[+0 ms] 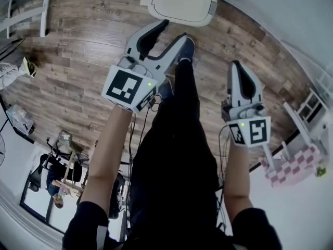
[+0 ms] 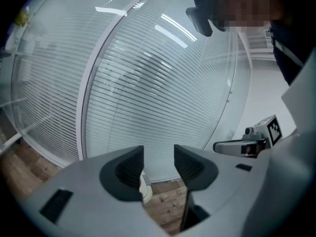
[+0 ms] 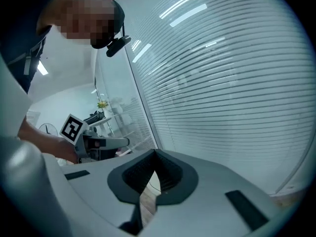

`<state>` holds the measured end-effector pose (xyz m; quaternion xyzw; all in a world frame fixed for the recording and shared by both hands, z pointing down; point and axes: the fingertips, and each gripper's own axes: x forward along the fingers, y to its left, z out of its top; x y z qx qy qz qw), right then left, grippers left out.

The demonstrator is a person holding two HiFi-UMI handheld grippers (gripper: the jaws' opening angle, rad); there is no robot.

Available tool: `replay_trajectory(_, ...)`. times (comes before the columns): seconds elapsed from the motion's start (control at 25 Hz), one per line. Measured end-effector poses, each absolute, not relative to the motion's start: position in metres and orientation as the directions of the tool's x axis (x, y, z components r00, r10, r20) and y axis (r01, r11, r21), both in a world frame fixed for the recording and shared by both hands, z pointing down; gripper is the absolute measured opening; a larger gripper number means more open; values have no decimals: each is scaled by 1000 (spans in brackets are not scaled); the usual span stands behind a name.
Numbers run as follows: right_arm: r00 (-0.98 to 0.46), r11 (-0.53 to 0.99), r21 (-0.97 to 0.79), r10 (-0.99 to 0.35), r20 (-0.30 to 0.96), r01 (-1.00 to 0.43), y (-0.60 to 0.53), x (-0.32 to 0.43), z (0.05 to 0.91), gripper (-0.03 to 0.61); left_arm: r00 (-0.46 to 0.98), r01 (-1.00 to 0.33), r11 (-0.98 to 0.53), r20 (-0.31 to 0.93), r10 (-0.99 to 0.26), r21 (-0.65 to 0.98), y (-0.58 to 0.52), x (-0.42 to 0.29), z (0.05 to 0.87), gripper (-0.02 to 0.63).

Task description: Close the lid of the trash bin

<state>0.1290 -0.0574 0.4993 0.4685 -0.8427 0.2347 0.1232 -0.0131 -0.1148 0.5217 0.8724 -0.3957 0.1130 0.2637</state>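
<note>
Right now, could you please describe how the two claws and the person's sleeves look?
The left claw and right claw are pale grey plastic with black ridged pads. Each carries a white cube with black square markers. Thin cables trail below. The sleeves are dark.

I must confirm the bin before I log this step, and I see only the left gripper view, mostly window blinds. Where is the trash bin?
Observer: In the head view the trash bin stands on the wood floor, at the top edge of the picture.
Operator: Is it closed?
Observer: It appears so. The lid shows as one smooth white surface, with no opening.
Operator: And the right side?
Observer: The right tongs are shut, with nothing between them.
</note>
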Motion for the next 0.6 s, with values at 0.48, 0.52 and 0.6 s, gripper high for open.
replay_trajectory(0.48,-583,578,-112,-757,294,-808,-15,68,363,3,591,-801,-513,277,-758,308,-23,-92,363,189)
replay_trajectory(0.52,-585,581,-107,-759,287,-807,-11,67,354,5,587,-804,-511,269,-763,305,-14,-94,354,189)
replay_trajectory(0.6,-586,586,-89,-765,269,-806,-3,65,337,5,582,-806,-507,252,-773,306,2,-98,337,189)
